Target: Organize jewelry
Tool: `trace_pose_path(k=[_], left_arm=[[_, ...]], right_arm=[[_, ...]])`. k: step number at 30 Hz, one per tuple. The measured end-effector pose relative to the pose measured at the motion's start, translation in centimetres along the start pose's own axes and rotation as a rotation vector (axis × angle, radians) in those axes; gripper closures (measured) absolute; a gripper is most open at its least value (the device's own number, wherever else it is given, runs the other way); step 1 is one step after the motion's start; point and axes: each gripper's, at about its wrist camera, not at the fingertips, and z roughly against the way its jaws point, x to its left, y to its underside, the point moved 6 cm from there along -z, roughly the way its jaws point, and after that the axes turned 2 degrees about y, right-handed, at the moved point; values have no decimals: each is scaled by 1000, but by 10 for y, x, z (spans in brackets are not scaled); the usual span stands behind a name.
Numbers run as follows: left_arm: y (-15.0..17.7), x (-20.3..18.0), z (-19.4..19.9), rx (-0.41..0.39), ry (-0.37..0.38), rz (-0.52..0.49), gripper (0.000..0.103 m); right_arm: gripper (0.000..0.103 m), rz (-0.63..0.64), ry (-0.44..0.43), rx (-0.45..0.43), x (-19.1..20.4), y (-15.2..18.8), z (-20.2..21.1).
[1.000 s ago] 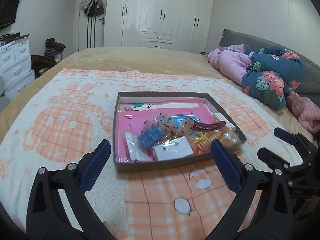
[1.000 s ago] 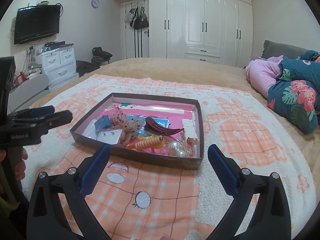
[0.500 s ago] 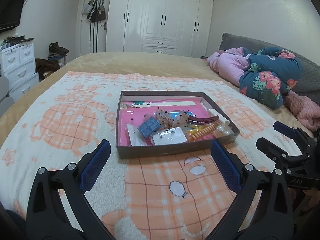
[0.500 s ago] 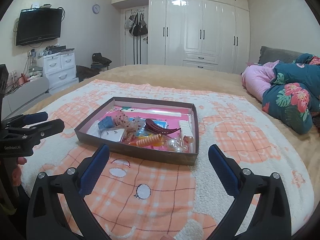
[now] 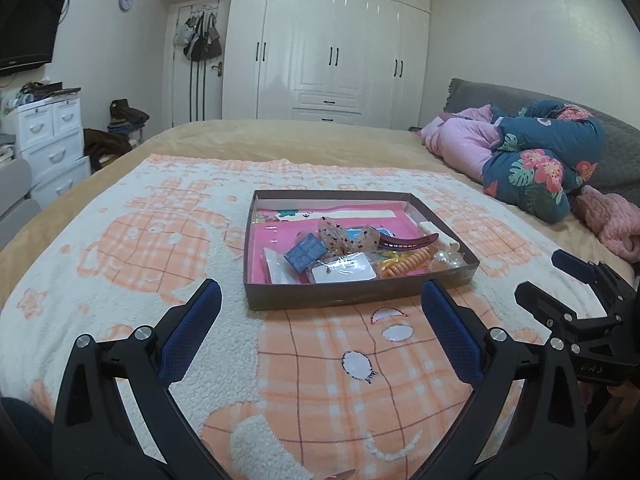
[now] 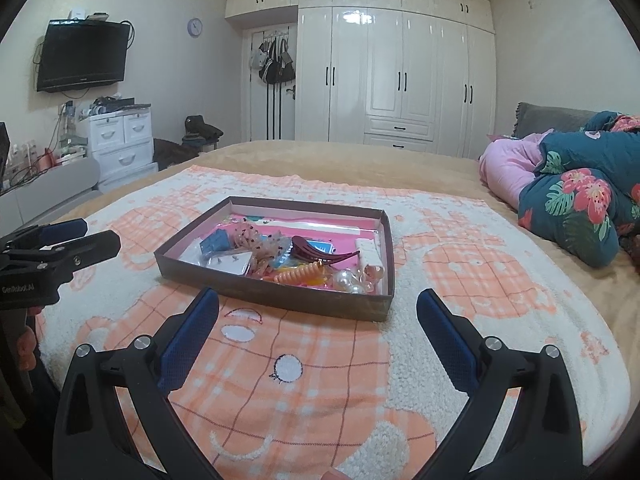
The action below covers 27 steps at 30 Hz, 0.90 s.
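Well ahead of both spread tools (image 5: 320, 304) (image 6: 318, 308): jewelry tray (image 5: 340, 302).

1. Fleecy, rough-piled orange-and-white checked blanket (image 5: 120, 264).
2. Matt brown cardboard tray (image 6: 280, 294), glossy pink lining.
3. Shiny dark-red plastic hair clip (image 6: 316, 254).
4. High-gloss white wardrobe doors (image 6: 384, 72).

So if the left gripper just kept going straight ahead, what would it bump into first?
Probably the near wall of the tray. The left gripper is open and aimed at it, with only blanket between, though its height above the blanket is unclear.
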Motion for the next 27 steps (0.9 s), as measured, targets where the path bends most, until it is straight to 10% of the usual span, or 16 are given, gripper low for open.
trace_pose_path(k=[27], left_arm=[[9,0,22,-108,-46,-10,11]], right_arm=[[6,-38,65,-193,-10,16,38]])
